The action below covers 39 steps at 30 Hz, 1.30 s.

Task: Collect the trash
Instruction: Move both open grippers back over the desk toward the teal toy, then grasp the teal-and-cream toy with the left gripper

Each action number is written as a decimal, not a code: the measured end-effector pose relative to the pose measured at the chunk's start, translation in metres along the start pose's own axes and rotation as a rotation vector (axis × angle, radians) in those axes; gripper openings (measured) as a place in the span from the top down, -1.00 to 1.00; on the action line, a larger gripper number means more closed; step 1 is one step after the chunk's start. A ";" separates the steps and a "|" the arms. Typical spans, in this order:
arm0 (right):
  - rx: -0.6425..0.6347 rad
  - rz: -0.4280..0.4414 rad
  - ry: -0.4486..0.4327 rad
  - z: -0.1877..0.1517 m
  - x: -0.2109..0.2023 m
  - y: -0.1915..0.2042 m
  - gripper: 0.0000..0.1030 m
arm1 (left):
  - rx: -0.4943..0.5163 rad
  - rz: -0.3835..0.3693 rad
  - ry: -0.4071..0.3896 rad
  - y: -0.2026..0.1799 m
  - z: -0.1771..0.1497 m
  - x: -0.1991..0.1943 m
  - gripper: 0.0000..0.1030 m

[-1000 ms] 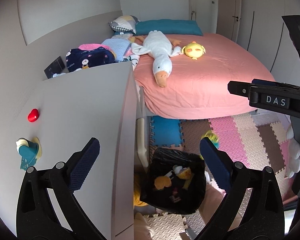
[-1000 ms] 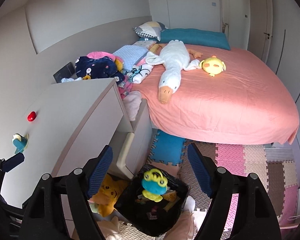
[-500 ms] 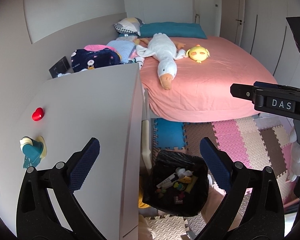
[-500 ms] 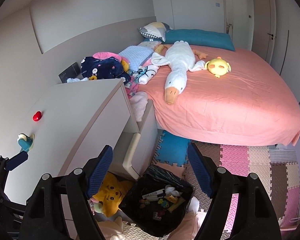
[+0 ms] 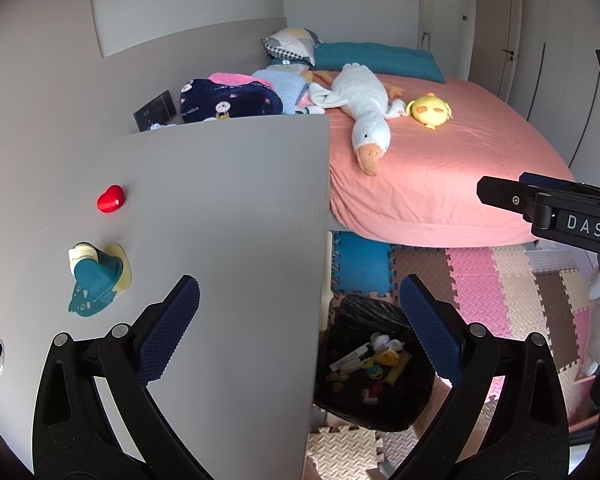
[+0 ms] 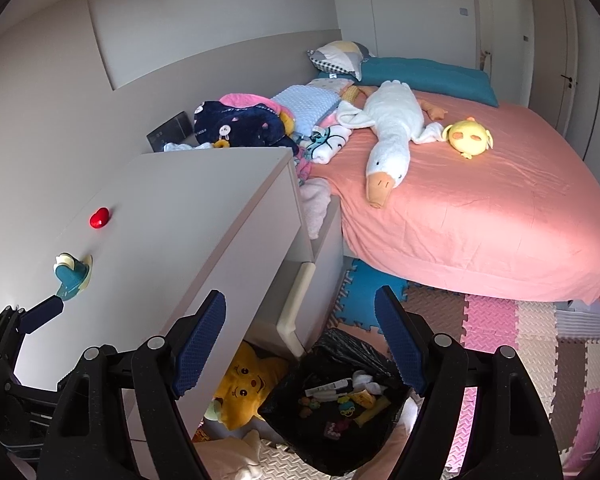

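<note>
1. The left gripper (image 5: 298,318) is held above the near right edge of the grey cabinet top (image 5: 220,220); its blue-padded jaws stand wide apart with nothing between them.
2. The right gripper (image 6: 300,332) hangs over the floor beside the cabinet, above the trash bag; its jaws are also spread wide and hold nothing.
3. The black trash bag (image 5: 364,308) stands open on the floor mats, just right of the cabinet and near the foot of the bed. Small mixed pieces lie inside it (image 6: 340,400): a white tube, something white and crumpled, yellow bits and small coloured items too small to tell apart.
4. A red heart-shaped piece (image 5: 110,199) lies on the left part of the cabinet top, apart from the other things.
5. Nearer than the heart, a teal and cream toy (image 5: 94,280) lies on the same surface, close to the left edge.
6. In the right wrist view, the left gripper's blue fingertip (image 6: 42,314) reaches just near of that teal toy.
7. A yellow star plush (image 6: 248,380) leans against the cabinet base, just left of the bag.
8. On the pink bed (image 6: 480,208) lie a white goose plush (image 6: 392,136) and, to its right, a yellow chick plush (image 6: 470,136).
9. Folded clothes (image 6: 240,124) are piled at the bed's far left side, behind the cabinet.
</note>
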State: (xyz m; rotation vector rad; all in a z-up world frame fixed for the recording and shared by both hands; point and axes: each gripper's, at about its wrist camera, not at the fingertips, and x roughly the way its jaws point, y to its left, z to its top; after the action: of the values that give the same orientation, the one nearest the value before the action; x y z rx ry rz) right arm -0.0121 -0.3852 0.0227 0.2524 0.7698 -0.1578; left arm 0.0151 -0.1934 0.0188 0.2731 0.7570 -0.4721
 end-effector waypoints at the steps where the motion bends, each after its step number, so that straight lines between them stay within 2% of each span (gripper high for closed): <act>1: -0.005 0.008 0.001 0.000 0.002 0.004 -0.50 | -0.004 0.006 0.000 0.005 -0.001 0.000 -0.87; 22: -0.098 0.105 0.043 0.006 0.038 0.093 -0.50 | -0.104 0.123 0.029 0.103 -0.025 0.002 -0.87; 30: -0.078 0.159 0.042 0.011 0.052 0.115 -0.50 | -0.152 0.147 0.051 0.137 -0.034 0.011 -0.87; 39: -0.106 0.208 0.051 0.019 0.069 0.145 -0.50 | -0.144 0.201 0.070 0.178 -0.037 0.025 -0.87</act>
State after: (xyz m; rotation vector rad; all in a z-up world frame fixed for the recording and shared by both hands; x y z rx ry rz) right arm 0.0832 -0.2548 0.0113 0.2349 0.7945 0.0863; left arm 0.0976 -0.0330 -0.0126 0.2290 0.8181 -0.2176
